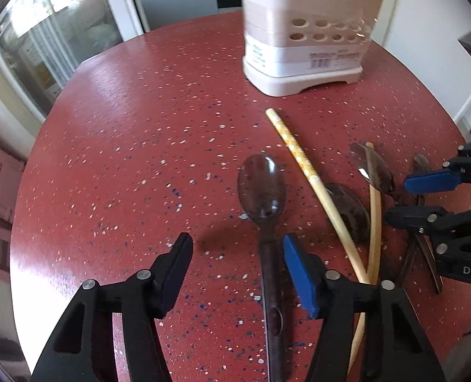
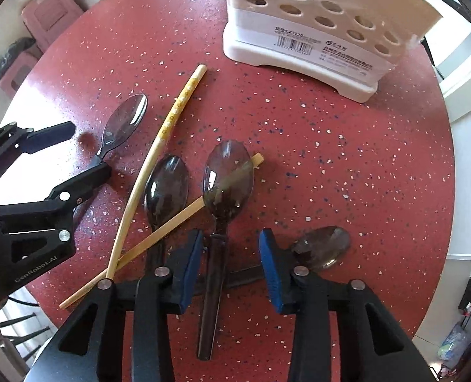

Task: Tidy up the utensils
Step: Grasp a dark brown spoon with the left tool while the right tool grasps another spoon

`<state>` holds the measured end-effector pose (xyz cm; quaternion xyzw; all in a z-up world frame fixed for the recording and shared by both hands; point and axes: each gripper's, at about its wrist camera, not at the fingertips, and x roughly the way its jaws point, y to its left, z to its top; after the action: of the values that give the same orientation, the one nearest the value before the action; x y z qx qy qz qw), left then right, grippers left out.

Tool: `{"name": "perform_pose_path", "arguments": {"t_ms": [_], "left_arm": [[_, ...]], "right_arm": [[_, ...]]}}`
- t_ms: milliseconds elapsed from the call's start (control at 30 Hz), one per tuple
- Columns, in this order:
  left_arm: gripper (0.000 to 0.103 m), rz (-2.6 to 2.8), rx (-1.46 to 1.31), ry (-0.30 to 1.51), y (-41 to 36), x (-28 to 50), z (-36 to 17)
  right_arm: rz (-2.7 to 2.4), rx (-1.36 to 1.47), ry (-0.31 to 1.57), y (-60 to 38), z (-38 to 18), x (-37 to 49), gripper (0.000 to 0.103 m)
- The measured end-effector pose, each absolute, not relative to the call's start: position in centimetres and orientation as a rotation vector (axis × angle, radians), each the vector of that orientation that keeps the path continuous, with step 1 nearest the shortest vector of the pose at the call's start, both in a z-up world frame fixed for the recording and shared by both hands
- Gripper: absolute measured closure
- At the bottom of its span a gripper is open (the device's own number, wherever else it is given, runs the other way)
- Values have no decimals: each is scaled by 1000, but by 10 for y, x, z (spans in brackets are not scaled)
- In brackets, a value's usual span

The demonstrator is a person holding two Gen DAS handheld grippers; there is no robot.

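Several dark translucent plastic spoons and two bamboo chopsticks lie on a red speckled round table [image 1: 124, 133]. My left gripper [image 1: 235, 254] is open, its fingers either side of one spoon's [image 1: 262, 187] handle; this spoon shows in the right wrist view [image 2: 124, 124] too. My right gripper [image 2: 230, 254] is open around the handle of another spoon [image 2: 228, 178], whose bowl lies over a chopstick [image 2: 172, 226]. A patterned chopstick [image 2: 172, 117] crosses it. A white perforated utensil holder [image 1: 305, 31] stands at the table's far side, also in the right wrist view [image 2: 318, 25].
Two more spoons lie near my right gripper, one to its left [image 2: 167, 187] and one to its right [image 2: 323, 246]. The table edge curves close on the right. Pink stools [image 2: 47, 16] stand beyond the table's far left.
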<state>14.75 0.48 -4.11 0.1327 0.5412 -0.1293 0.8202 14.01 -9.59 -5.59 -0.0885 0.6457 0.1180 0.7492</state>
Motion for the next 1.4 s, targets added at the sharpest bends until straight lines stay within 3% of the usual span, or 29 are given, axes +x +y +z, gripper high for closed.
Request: {"name": "perform_pose_path", "arguments": {"t_ms": [100, 200, 300, 333, 367, 1400], "left_arm": [[27, -306, 280, 1181, 1, 149, -39], [35, -322, 296, 1199, -4, 150, -38], [45, -339, 328, 1210, -13, 148, -36], [56, -351, 332, 1214, -15, 147, -35], [61, -369, 329, 1221, -18, 146, -35], [62, -302, 13, 829, -1, 108, 50]], "right_arm": [[262, -191, 1423, -94, -56, 144, 66], [285, -196, 1414, -91, -56, 146, 77], [298, -214, 1398, -94, -59, 145, 80], [304, -213, 1395, -93, -59, 145, 89], [313, -206, 1395, -93, -59, 145, 89], [371, 200, 1132, -213, 3, 116, 90]]}}
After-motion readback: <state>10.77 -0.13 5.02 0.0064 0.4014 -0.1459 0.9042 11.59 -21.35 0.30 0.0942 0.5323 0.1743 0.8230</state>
